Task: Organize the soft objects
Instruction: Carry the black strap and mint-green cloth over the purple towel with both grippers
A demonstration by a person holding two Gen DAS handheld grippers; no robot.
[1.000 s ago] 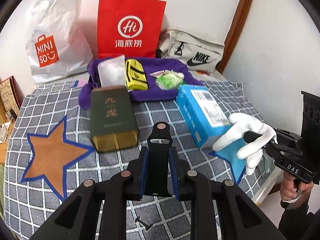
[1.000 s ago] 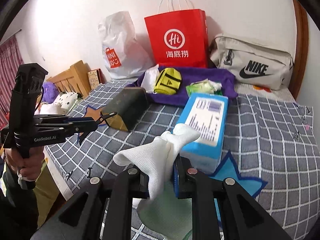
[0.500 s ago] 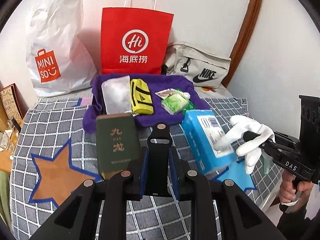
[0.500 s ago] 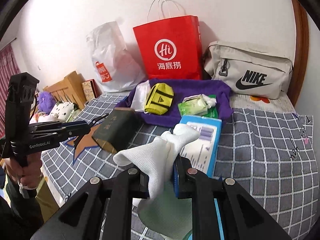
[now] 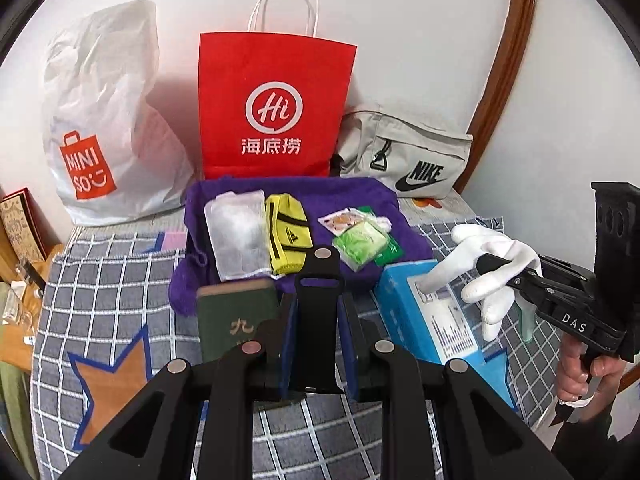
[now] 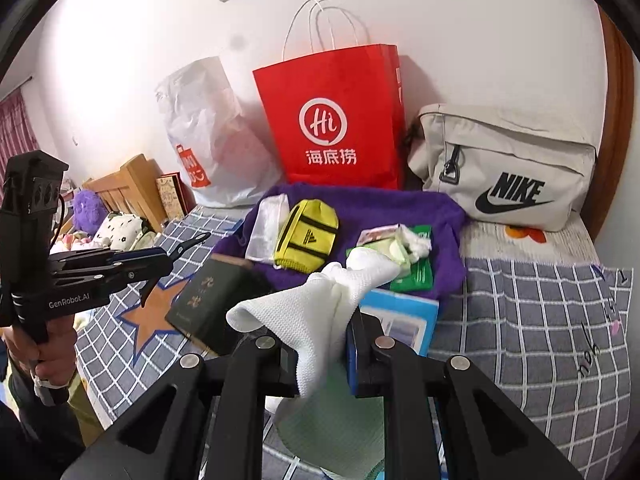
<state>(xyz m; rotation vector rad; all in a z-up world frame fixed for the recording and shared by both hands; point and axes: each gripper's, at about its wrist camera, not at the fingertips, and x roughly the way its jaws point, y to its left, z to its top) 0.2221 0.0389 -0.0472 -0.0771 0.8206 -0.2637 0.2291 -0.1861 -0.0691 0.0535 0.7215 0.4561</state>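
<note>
My left gripper point(image 5: 318, 308) is shut on a black strap point(image 5: 318, 280) that stands up between its pads. It hovers over the dark green box point(image 5: 232, 312), just short of the purple cloth point(image 5: 340, 196). My right gripper point(image 6: 324, 344) is shut on a white glove point(image 6: 316, 304) with a pale green cuff, held above the blue box point(image 6: 404, 316). The purple cloth point(image 6: 380, 204) carries a white pouch point(image 5: 236, 236), a yellow pouch point(image 5: 286, 234) and green packets point(image 5: 360, 240). The left wrist view shows the glove point(image 5: 492, 256) at right.
A white plastic bag point(image 5: 104, 128), a red paper bag point(image 5: 272, 108) and a beige Nike bag point(image 5: 408, 156) stand along the wall behind the cloth. The checked bedspread point(image 6: 528, 320) has orange and blue stars. Plush toys point(image 6: 108, 224) and a wooden frame lie off the left side.
Both grippers have moved forward and up toward the purple cloth, each keeping its grip. The cloth and the bags now look nearer and larger.
</note>
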